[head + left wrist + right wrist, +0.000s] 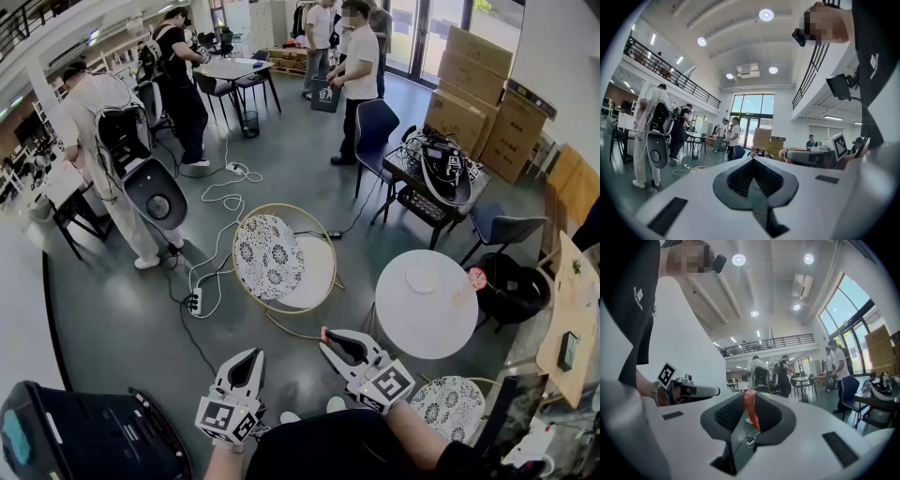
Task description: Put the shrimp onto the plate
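Shrimp (pixel 749 408) clamped between jaws of right hand-held gripper (pixel 325 335); left hand-held gripper (pixel 247 357) jaws together; plate (pixel 422 275) rests on round white bench (pixel 417 326), well apart from both.

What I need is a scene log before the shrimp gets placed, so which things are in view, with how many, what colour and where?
shrimp: 1, orange-pink, between the right gripper's jaws
plate: 1, white, on the round table
round table: 1, white, ahead and right of the grippers
cushioned chairs: 2, black-and-white pattern, one left of the round table, one by the person's right arm
power strip: 1, white, on the floor left of the nearer chair
cardboard boxes: several, brown, stacked at far right
standing people: at least four, far side of the room
left gripper: 1, white, jaws together, nothing between them
right gripper: 1, white, closed on the shrimp
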Action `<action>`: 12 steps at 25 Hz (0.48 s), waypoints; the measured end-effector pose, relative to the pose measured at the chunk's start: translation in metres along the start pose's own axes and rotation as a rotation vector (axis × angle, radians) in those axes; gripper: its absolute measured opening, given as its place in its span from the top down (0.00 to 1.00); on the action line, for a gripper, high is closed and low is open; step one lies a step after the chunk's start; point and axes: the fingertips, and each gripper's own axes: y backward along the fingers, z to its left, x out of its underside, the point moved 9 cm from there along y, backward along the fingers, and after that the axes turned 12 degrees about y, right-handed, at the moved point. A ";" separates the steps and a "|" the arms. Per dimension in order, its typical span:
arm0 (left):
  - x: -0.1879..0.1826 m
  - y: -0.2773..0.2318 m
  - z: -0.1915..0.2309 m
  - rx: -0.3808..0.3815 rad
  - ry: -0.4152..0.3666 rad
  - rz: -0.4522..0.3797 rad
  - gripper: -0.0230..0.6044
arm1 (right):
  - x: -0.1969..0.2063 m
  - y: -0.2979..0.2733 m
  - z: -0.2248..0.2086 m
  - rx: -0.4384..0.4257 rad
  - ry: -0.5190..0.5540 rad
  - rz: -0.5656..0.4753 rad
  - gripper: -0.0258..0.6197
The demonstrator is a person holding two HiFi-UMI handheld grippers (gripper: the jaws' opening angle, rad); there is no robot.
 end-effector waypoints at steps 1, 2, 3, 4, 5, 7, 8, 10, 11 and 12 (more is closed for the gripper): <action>0.002 -0.005 -0.002 0.002 -0.002 0.000 0.96 | 0.002 0.002 -0.005 0.004 0.000 -0.001 0.84; 0.003 -0.010 -0.005 0.004 -0.005 0.001 0.96 | 0.003 0.004 -0.009 0.008 0.000 -0.002 0.84; 0.005 -0.015 -0.007 0.007 -0.007 0.002 0.96 | 0.005 0.007 -0.015 0.012 -0.001 -0.002 0.84; 0.006 -0.021 -0.010 0.009 -0.010 0.005 0.96 | 0.006 0.009 -0.020 0.015 -0.002 -0.003 0.84; 0.007 -0.026 -0.013 0.010 -0.012 0.009 0.96 | 0.008 0.011 -0.025 0.018 -0.003 -0.004 0.84; 0.011 -0.036 -0.018 0.011 -0.017 0.020 0.96 | 0.010 0.015 -0.034 0.021 -0.006 -0.004 0.84; 0.012 -0.040 -0.020 0.010 -0.017 0.024 0.96 | 0.011 0.017 -0.037 0.021 -0.008 -0.005 0.84; 0.015 -0.049 -0.024 0.004 -0.014 0.027 0.96 | 0.014 0.021 -0.047 0.020 -0.013 -0.009 0.84; 0.016 -0.054 -0.027 0.001 -0.014 0.028 0.96 | 0.016 0.023 -0.052 0.020 -0.020 -0.013 0.84; 0.017 -0.058 -0.030 -0.001 -0.015 0.028 0.96 | 0.017 0.026 -0.057 0.020 -0.028 -0.017 0.84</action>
